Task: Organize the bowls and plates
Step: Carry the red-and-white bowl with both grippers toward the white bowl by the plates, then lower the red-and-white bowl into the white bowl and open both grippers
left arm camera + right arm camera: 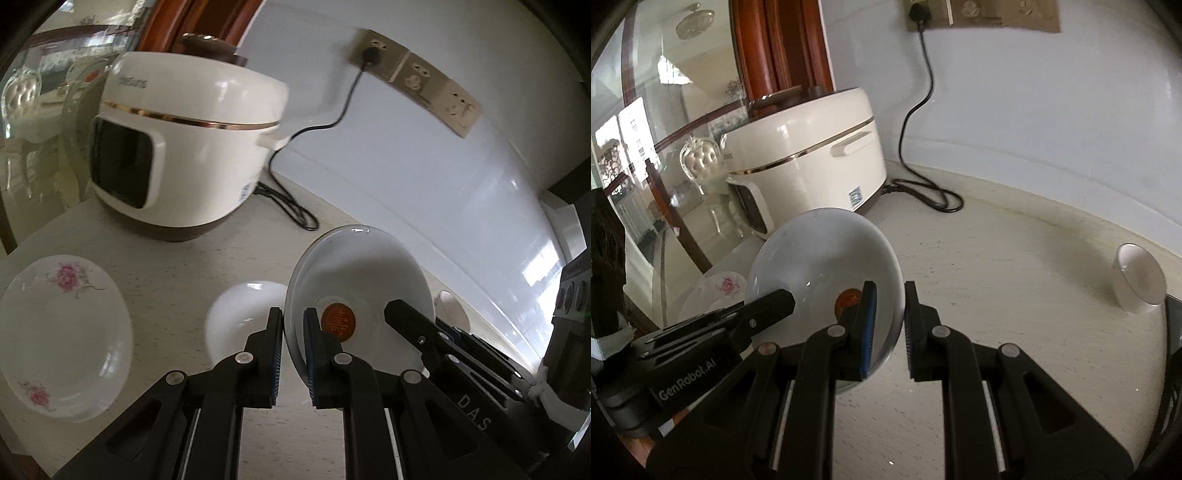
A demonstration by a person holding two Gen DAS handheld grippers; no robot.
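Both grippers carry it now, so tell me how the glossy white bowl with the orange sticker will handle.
The glossy white bowl with the orange sticker looks glazed, so probably slippery. Left gripper and right gripper pinch only its thin rim; it may pivot. Likely ceramic: rigid, chippable.

You have a white bowl [364, 280] with an orange-red round sticker [338, 320] inside. Left of the bowl lies a white plate [61, 338] with pink flowers. Behind the bowl, the cooker [184, 144] is cream with a gold band, black panel and black cord [332, 122]. Desk [177, 273]: speckled beige.
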